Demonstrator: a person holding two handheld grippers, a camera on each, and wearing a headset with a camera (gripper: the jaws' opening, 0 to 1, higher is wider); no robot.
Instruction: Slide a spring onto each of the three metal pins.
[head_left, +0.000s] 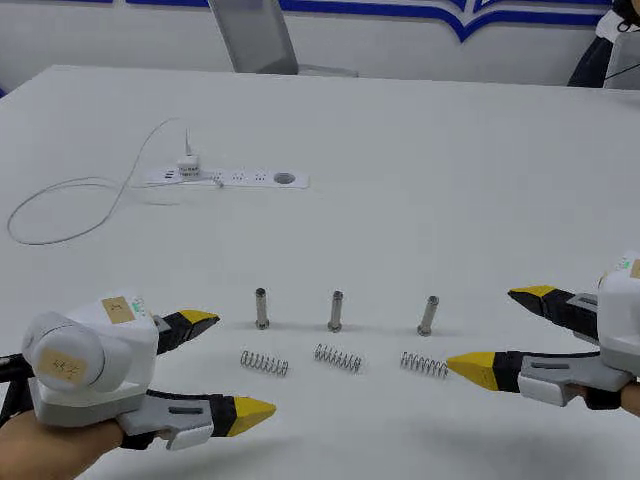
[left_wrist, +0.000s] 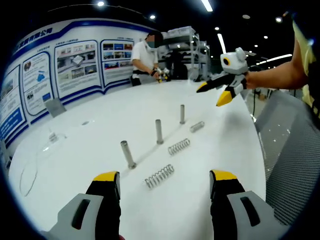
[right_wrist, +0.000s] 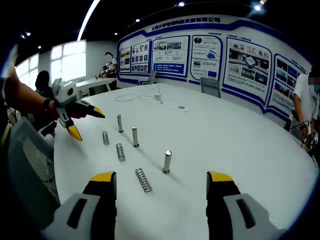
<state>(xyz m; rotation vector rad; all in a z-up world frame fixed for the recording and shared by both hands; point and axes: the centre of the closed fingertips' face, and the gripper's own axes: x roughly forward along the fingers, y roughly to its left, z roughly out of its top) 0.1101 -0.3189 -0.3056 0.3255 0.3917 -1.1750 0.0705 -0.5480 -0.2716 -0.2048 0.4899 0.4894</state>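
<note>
Head view looks down on a white desk (head_left: 450, 150). Three upright cylindrical steel pins (head_left: 336, 311) stand in a row toward its near edge, and three coiled steel springs (head_left: 338, 358) lie loose, one just nearer that edge than each pin. The left gripper (head_left: 243, 362) and right gripper (head_left: 481, 329) flank the row, jaws apart and holding nothing. Left gripper view adds a person in a white shirt (left_wrist: 142, 57) beyond the far edge. Right gripper view adds blue-framed wall posters (right_wrist: 210, 52).
</note>
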